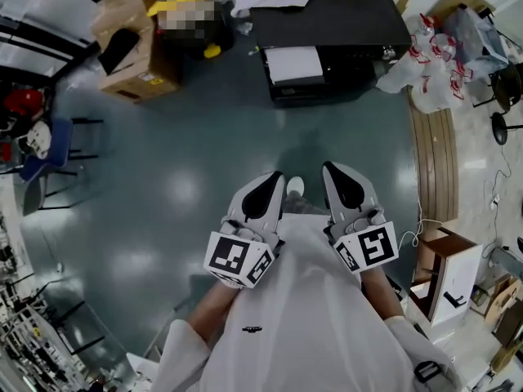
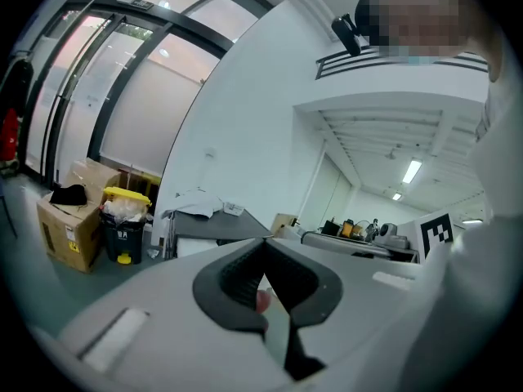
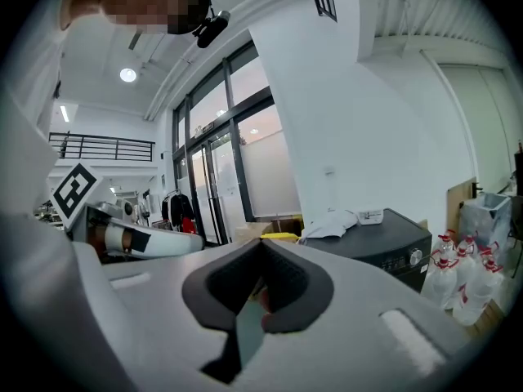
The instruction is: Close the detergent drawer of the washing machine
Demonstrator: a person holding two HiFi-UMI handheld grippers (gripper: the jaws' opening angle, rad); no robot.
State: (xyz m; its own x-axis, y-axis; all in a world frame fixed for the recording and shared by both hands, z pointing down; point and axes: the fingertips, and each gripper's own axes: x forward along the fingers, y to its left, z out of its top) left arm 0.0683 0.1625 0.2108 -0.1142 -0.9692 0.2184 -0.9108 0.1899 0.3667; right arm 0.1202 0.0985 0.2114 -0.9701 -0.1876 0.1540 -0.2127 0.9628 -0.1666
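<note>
1. Pushing off-centre is the main risk: what looks like the detergent drawer (image 1: 294, 64) juts white from the front left of the dark washing machine (image 1: 327, 11), and a skewed shove could jam it.
2. The machine stands well apart across the floor (image 1: 204, 137), so a hurried approach could strike its panel.
3. The left gripper (image 1: 270, 188) and right gripper (image 1: 337, 176) are held side by side against the person's white coat (image 1: 302, 300), pointing forward.
4. Both pairs of jaws are closed tip to tip, gripping nothing.
</note>
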